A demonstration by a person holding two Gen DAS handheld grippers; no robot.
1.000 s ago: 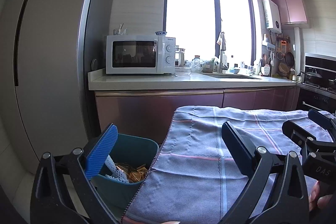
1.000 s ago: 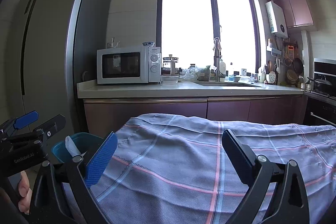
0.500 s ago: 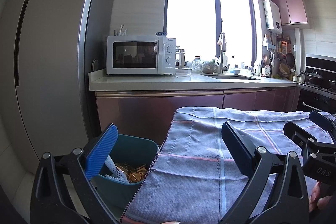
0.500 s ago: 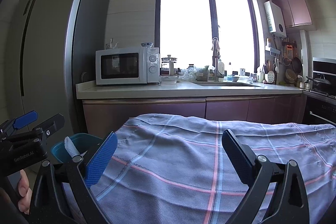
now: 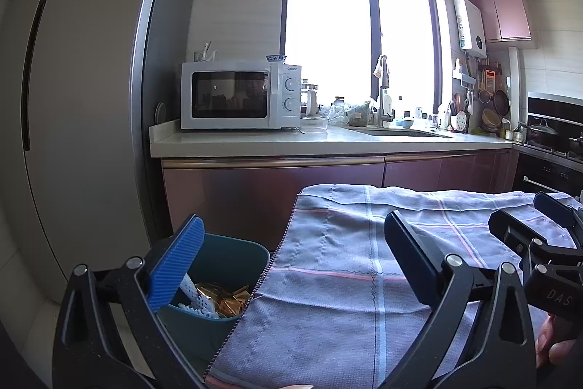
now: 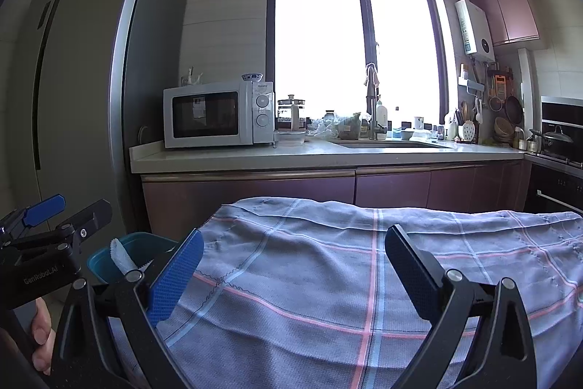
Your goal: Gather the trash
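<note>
Both spread wide and empty, left gripper (image 5: 291,254) and right gripper (image 6: 291,261) above checked grey cloth (image 6: 328,279); risk of knocking teal plastic bin (image 5: 226,265), at eight o'clock beside the cloth's edge, spilling gold wrappers (image 5: 226,301).

Teal bin (image 5: 233,265) base hidden behind checked cloth (image 5: 346,298); bin contents partly covered by left claw (image 5: 291,265).

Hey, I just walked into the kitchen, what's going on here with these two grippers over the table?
A person is holding a gripper in each hand above a table covered by a checked cloth. The left gripper and the right gripper are both open and hold nothing. A teal bin beside the table's left edge has gold wrappers and white foam netting in it. No trash shows on the visible part of the cloth.
</note>
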